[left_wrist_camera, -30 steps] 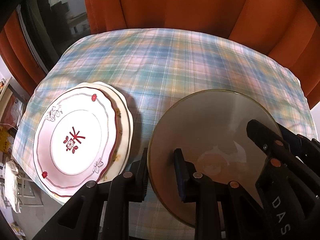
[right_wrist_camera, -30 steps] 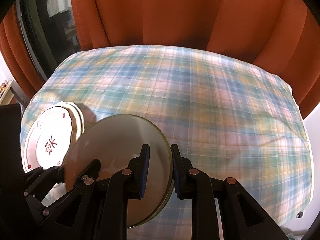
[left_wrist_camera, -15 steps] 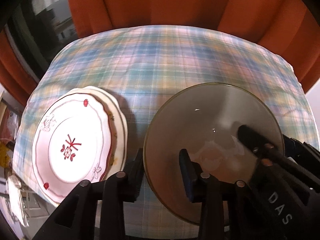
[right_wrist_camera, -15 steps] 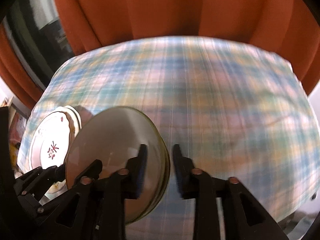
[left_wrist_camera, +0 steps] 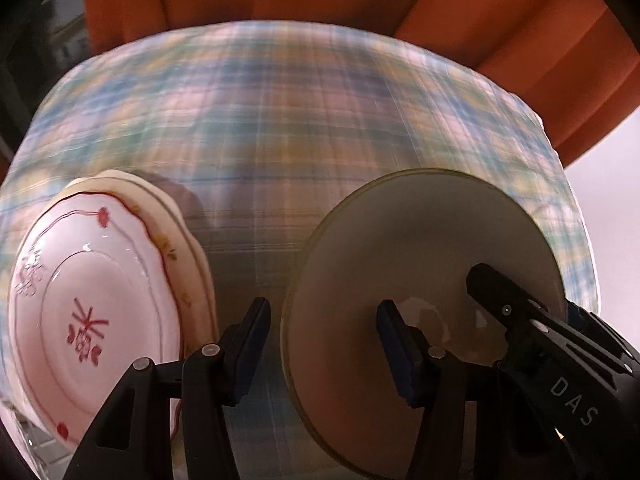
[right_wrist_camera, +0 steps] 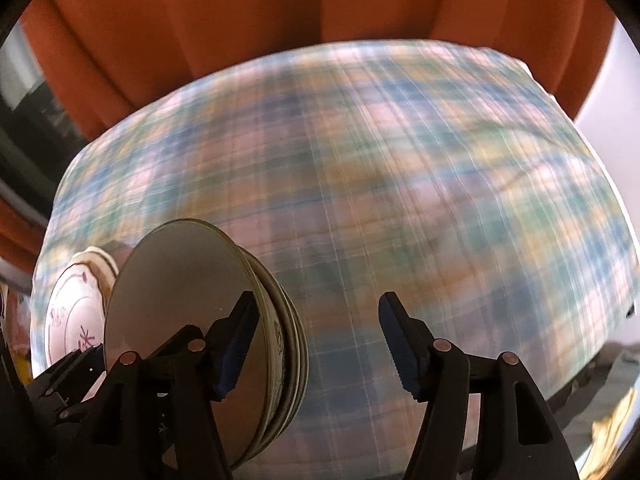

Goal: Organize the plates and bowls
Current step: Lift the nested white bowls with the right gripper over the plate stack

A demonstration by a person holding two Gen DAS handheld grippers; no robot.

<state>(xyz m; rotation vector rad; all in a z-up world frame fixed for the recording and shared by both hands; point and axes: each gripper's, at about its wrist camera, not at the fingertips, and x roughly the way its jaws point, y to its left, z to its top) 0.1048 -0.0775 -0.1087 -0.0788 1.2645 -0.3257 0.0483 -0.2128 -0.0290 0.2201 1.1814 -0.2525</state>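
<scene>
Left wrist view: the left gripper (left_wrist_camera: 324, 344) stands wide apart, its fingers straddling the near rim of the bowl (left_wrist_camera: 420, 280) without pinching it. The bowl sits on the plaid tablecloth (left_wrist_camera: 280, 120), just right of the stacked plates (left_wrist_camera: 92, 300); the right gripper (left_wrist_camera: 520, 320) reaches over its far side.

Right wrist view: the right gripper (right_wrist_camera: 316, 340) is also spread wide, one finger over the bowl (right_wrist_camera: 180, 300). Only here the bowl shows as several nested together.

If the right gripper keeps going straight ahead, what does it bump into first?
Probably just the plaid tablecloth. The right gripper is open, and the olive bowl sits off to its left, though depth is hard to judge.
</scene>
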